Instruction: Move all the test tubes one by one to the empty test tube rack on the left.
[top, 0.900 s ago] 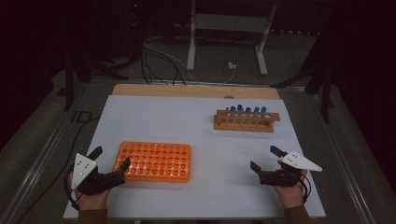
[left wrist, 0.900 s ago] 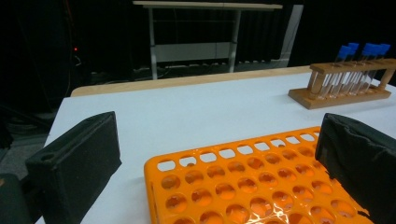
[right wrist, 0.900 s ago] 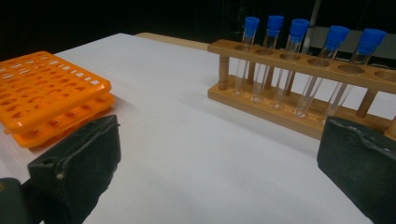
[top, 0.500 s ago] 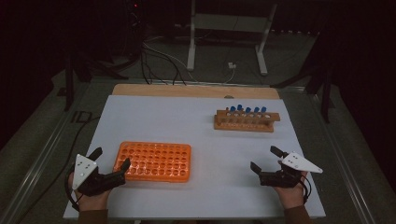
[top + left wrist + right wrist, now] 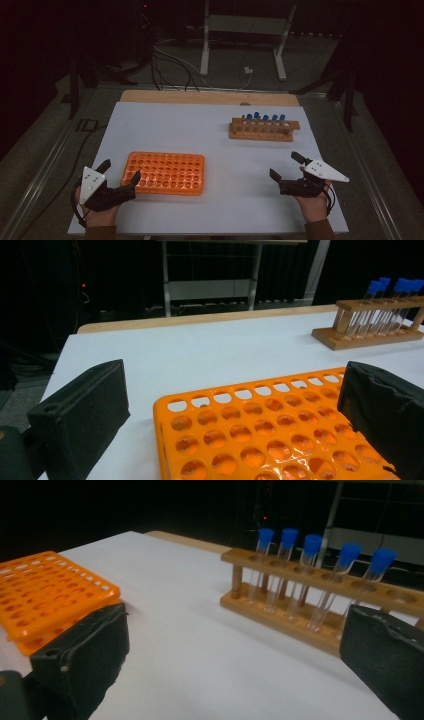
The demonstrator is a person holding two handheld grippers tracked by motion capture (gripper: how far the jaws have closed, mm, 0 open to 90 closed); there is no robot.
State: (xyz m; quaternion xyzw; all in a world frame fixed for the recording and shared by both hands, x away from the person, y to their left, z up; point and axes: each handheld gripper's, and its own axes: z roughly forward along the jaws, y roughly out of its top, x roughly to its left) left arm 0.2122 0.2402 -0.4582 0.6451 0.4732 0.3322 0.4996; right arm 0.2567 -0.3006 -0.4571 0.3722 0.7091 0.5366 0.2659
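An orange tube rack (image 5: 165, 172) with several empty holes lies flat at the front left of the white table (image 5: 200, 130). My left gripper (image 5: 120, 170) stands open at the rack's left end, nothing between its jaws. In the left gripper view the open left gripper (image 5: 235, 405) frames the orange tube rack's (image 5: 250, 435) near corner. A wooden rack (image 5: 264, 131) with several blue-capped tubes (image 5: 265, 118) stands at the back right. My right gripper (image 5: 284, 165) is open in front of it, well apart. In the right gripper view the open right gripper (image 5: 235, 650) faces the blue-capped tubes (image 5: 312, 545).
A wooden board (image 5: 200, 96) runs along the table's far edge. Behind it, a metal stand (image 5: 245, 25) and cables (image 5: 170, 60) sit on the dark floor. Bare white surface lies between the two racks and between my hands.
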